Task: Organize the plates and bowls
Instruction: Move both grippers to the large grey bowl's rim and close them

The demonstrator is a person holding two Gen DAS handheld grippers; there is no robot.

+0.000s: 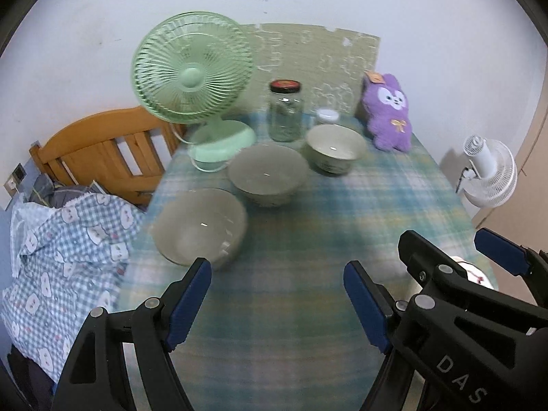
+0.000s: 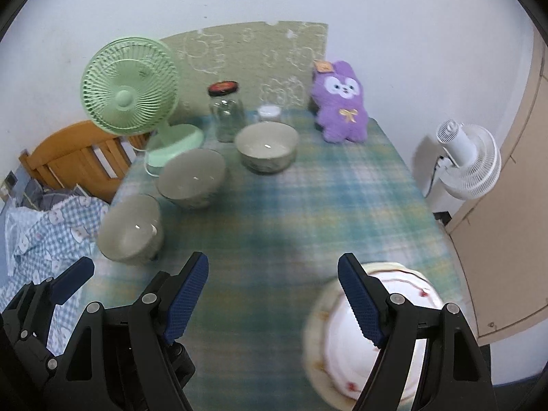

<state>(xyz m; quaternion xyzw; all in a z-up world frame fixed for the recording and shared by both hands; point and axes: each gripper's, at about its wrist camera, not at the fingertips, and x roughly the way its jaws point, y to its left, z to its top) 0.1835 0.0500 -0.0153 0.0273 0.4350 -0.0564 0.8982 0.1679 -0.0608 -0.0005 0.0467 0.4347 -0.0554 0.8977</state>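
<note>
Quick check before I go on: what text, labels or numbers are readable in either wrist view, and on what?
"DAS": white letters on the black body of the right gripper, seen in the left wrist view; cut off at the frame edge.
Jar lid: red label, too blurred to read.
Orange tag on the purple plush: too small to read.
Wall mat: white outline drawings, no legible words.

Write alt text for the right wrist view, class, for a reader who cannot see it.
An open right hand-held gripper, holding nothing, hangs over a plaid tablecloth, with a stack of white plates beneath its right finger. Three grey bowls run diagonally on the left, behind them a green fan, a glass jar and a purple plush toy.
</note>
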